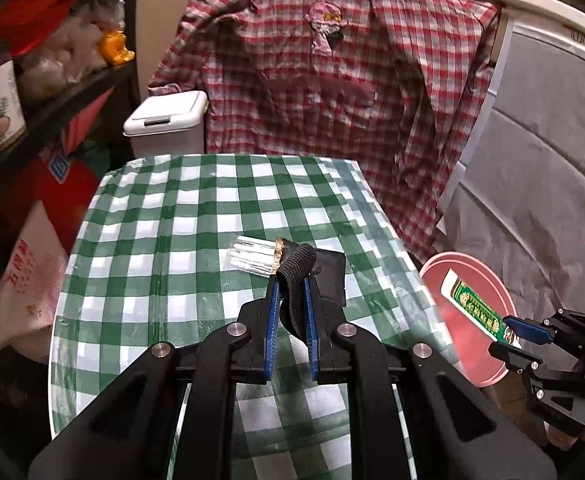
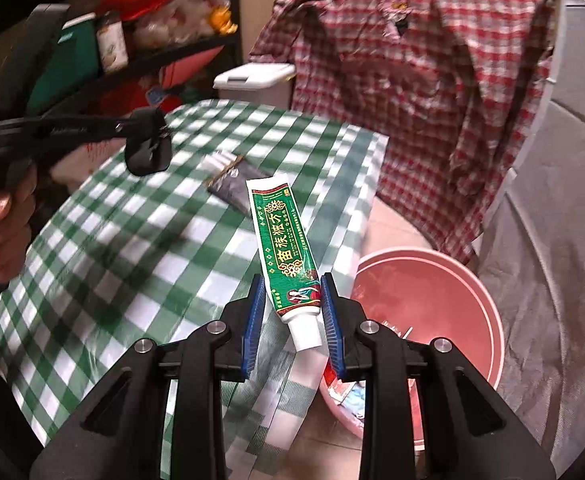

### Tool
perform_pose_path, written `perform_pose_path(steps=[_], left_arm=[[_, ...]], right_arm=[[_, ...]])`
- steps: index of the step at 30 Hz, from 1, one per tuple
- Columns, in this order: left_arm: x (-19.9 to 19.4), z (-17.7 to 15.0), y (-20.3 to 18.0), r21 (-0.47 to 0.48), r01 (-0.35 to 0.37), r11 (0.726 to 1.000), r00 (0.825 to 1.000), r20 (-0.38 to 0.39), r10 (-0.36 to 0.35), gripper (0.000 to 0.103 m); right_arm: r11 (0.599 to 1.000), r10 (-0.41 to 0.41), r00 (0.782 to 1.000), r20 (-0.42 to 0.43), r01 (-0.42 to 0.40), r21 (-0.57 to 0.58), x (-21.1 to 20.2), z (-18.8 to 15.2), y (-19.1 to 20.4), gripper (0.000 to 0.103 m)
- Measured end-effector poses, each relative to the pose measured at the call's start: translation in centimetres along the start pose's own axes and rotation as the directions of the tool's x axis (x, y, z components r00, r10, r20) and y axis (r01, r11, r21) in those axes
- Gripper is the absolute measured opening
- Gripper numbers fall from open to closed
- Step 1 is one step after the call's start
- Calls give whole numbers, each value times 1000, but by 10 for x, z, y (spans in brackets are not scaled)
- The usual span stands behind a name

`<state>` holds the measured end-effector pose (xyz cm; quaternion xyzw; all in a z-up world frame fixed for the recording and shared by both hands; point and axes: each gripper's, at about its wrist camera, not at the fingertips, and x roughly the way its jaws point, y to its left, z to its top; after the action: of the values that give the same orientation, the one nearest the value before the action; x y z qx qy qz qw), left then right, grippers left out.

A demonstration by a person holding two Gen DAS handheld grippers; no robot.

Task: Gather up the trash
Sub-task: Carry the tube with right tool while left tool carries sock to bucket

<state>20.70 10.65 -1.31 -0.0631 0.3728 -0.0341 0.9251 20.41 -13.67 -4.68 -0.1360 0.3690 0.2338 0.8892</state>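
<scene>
in the left wrist view, a black elastic strap is pinched between the nearly closed fingers of the left gripper, above a green checked tablecloth. one clear packet of white sticks and one dark packet are left lying there.

in the right wrist view, one green ointment tube is clamped near its cap by the right gripper, beside one pink basin already holding scraps. a carrying step is judged underway; release over the basin is called for.
</scene>
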Motion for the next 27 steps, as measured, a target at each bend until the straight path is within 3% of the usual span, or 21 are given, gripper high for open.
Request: perform_pose_path(steps=[16, 27], left_arm=[[-35, -1, -19, -7, -29, 1000, 996, 87, 30, 12], [-39, -2, -54, 42, 3, 999, 993, 115, -8, 12]], right_arm=[[993, -85, 990, 116, 74, 96, -37, 6, -23, 29], [968, -169, 969, 182, 129, 214, -67, 5, -62, 29]])
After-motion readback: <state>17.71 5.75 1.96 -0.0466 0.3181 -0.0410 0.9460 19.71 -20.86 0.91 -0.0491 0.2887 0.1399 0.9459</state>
